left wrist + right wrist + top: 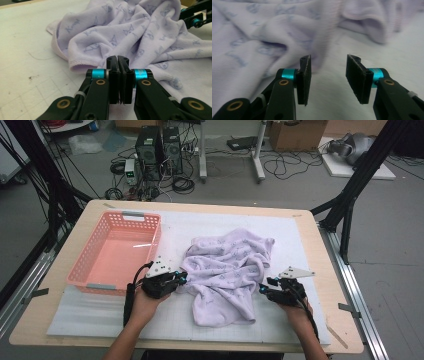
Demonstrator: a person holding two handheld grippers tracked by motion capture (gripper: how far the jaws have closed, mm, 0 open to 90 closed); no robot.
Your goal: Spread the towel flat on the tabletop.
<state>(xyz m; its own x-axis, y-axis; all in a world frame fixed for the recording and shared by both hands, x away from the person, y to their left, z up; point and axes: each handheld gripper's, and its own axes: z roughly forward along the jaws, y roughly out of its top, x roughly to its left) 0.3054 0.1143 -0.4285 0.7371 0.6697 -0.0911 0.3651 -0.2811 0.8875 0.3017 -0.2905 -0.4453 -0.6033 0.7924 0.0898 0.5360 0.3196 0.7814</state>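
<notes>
**Both grippers at the edges of the lilac towel**

Your left gripper (181,279) sits at the left edge of the crumpled lilac towel (227,270), which lies in a heap in the middle of the white mat (300,250). In the left gripper view its jaws are pressed flat together just short of the towel's hemmed edge (80,67); no cloth shows between the pads, so it is closed on nothing that you can see.

Your right gripper (263,289) rests at the towel's right edge with its jaws standing apart. In the right gripper view the gap between them holds only bare mat, and the folds of cloth lie just beyond the tips.

The towel carries a repeated pale blue print of small figures with a word in script beside them; the letters are too faint to read.

A pink plastic basket (150,227) stands on the mat to the left of the towel, just behind your left hand (147,302), near but apart from the cloth. Nothing lies between either gripper and the towel.
</notes>
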